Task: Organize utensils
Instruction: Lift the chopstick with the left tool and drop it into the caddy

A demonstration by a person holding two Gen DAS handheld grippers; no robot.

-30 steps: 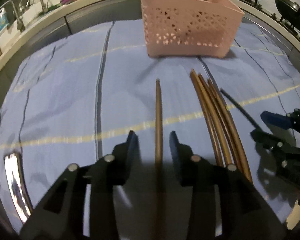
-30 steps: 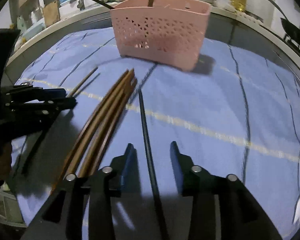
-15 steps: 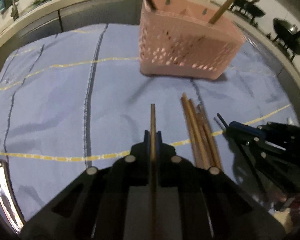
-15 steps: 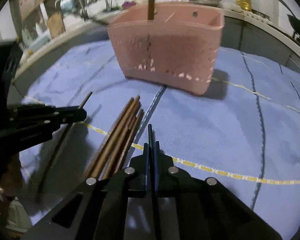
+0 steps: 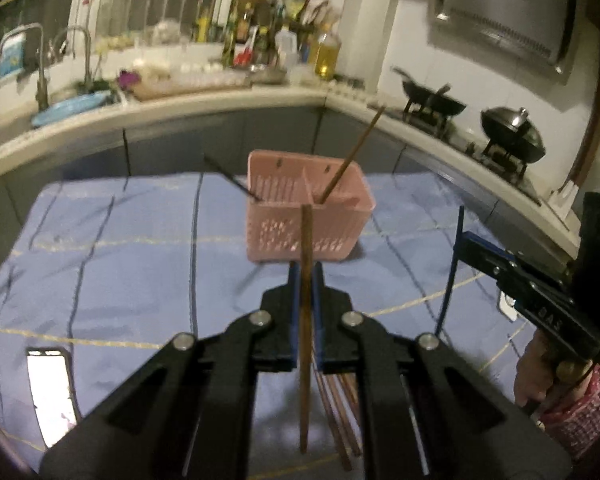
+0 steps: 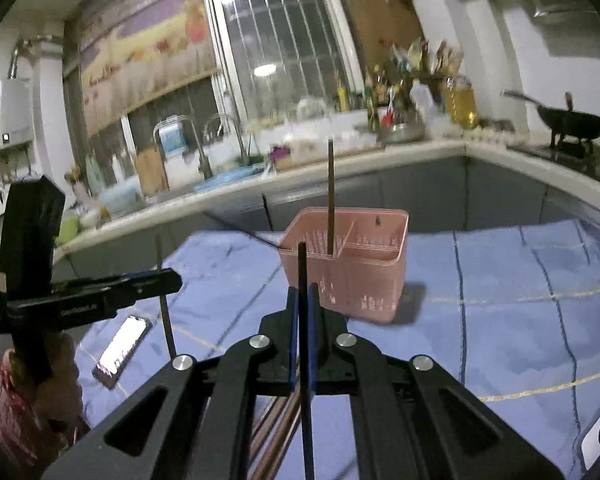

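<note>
**Both grippers gripping one chopstick each above the cloth**

A blue cloth (image 5: 112, 264) is covering the table and is filling the lower half of both views. A kitchen counter (image 5: 180, 114) is running behind it from 9 to 3 o'clock, with two woks (image 5: 512, 136) at 2 o'clock in the left view.

A pink basket (image 5: 306, 216) is standing on the cloth, just above centre in the left view and at 1 o'clock from centre in the right view (image 6: 350, 264). Its divider is splitting it into compartments. A brown stick (image 5: 350, 158) is leaning out of the right compartment; a dark stick (image 5: 232, 178) is leaning out at 10 o'clock.

The left gripper (image 5: 306, 280) is clenching a brown chopstick (image 5: 306, 340), which is standing upright between the pads. The right gripper (image 6: 302, 300) is clenching a dark chopstick (image 6: 304, 360) the same way; in the left view it is appearing at 3 o'clock (image 5: 466, 240).

A bundle of brown chopsticks (image 5: 340, 420) is lying on the cloth at 6 o'clock, under the left gripper. A phone (image 5: 50, 392) is lying at 8 o'clock near the cloth edge.
</note>
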